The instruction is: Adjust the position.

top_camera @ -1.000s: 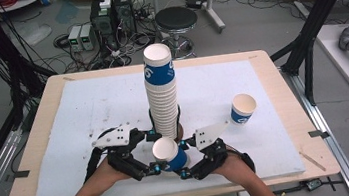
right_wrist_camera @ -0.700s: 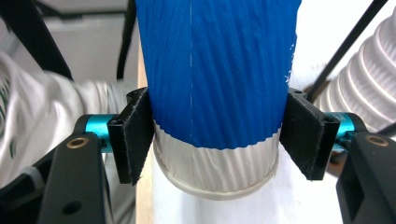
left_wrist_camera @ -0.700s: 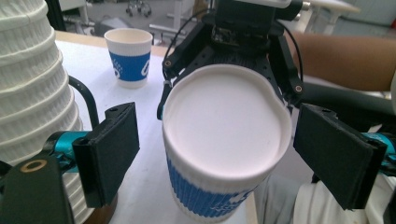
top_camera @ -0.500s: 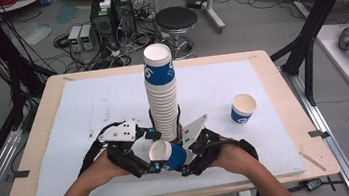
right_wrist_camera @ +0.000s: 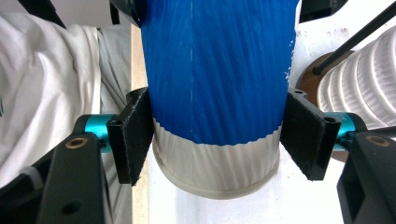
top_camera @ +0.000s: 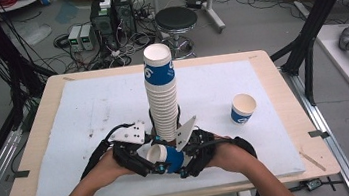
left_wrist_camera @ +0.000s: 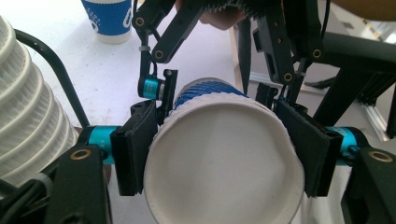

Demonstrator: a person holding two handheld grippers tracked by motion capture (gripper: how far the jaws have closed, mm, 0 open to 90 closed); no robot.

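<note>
A blue and white paper cup (top_camera: 163, 157) lies on its side in the air near the table's front edge, between both grippers. Its open mouth (left_wrist_camera: 219, 163) faces my left gripper (top_camera: 150, 157), whose jaws have just been closing and now press on the rim from both sides. My right gripper (top_camera: 180, 160) is shut on the cup's blue body (right_wrist_camera: 219, 70) just above the white base band. In the left gripper view the right gripper (left_wrist_camera: 212, 91) shows behind the cup. A tall stack of the same cups (top_camera: 162, 97) stands just behind the grippers.
A single upright cup (top_camera: 243, 108) stands at the right on the white mat (top_camera: 88, 108). The stack sits on a round wooden base (right_wrist_camera: 312, 80) with a thin black post beside it. The person's white shirt (right_wrist_camera: 46, 70) is close below the table's front edge.
The cup has tipped from upright to lying with its mouth toward the left gripper. The left jaws, wide apart before, have closed onto its rim. The right hand rose a little.
</note>
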